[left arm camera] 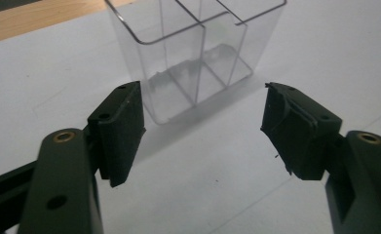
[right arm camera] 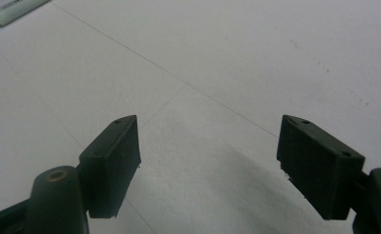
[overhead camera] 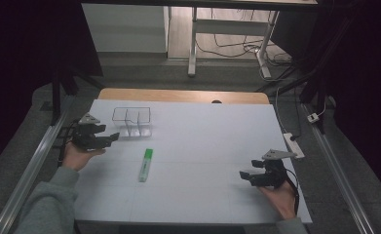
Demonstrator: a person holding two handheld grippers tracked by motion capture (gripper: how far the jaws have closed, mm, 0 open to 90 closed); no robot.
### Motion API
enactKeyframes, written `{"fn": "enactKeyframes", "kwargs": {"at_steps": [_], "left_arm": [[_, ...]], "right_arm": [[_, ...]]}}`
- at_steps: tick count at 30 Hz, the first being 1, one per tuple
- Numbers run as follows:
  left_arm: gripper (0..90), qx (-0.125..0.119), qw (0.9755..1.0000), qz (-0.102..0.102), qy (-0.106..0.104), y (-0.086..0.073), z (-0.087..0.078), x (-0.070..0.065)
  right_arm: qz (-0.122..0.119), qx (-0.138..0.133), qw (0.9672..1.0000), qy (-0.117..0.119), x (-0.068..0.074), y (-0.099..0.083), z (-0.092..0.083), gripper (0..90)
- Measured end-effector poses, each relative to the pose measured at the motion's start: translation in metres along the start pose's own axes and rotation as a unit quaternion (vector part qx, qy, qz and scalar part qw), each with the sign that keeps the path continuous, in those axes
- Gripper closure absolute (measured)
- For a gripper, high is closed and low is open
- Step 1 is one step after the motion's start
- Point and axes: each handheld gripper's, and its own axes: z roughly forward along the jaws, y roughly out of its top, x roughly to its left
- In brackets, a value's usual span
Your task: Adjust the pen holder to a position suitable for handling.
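Table [overhead camera: 212,195]: white work surface with faint ruled lines; a wooden edge shows along its far side, behind the clear organizer.
Clear organizer [overhead camera: 132,121]: transparent plastic box with inner dividers, upright, on the far left part of the table; seen in the left gripper view [left arm camera: 198,53] just beyond the jaw tips, not touched by them.
Left gripper [overhead camera: 111,138]: held in the person's left hand just to the near left of the clear organizer, pointing toward it; jaws apart, nothing between them, pads clear of the box wall [left arm camera: 202,126].
Right gripper [overhead camera: 245,176]: held in the person's right hand, well apart from the clear organizer, at the near right of the table; jaws apart over bare table, nothing between them [right arm camera: 210,146].
Highlighter [overhead camera: 145,165]: green-capped pen lying flat, on the near side of the clear organizer, between the two grippers and closer to the left one; its end shows in the right gripper view [right arm camera: 15,12].
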Motion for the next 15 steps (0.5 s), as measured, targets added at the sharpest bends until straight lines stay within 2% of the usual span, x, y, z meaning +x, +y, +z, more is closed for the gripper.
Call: {"fn": "enactKeyframes", "kwargs": {"at_steps": [2, 3, 13, 15], "left_arm": [[36.9, 0.0, 1.0, -0.007, 0.002, 0.001, 0.002, 0.005], [38.5, 0.001, 0.9999, -0.01, 0.01, 0.002, 0.005, 0.009], [60.1, 0.0, 0.9995, -0.026, 0.016, -0.004, 0.009, 0.025], [65.7, 0.0, 0.9992, -0.038, 0.015, -0.003, 0.013, 0.03]], "right_arm": [[0.0, 0.001, 1.0, 0.001, 0.0, 0.0, 0.0, 23.0], [0.0, 0.001, 1.0, 0.0, 0.0, 0.0, 0.0, 23.0], [0.0, 0.002, 1.0, 0.0, 0.0, -0.001, 0.001, 22.9], [-0.001, 0.002, 1.0, 0.0, 0.0, -0.001, 0.001, 22.9]]}}
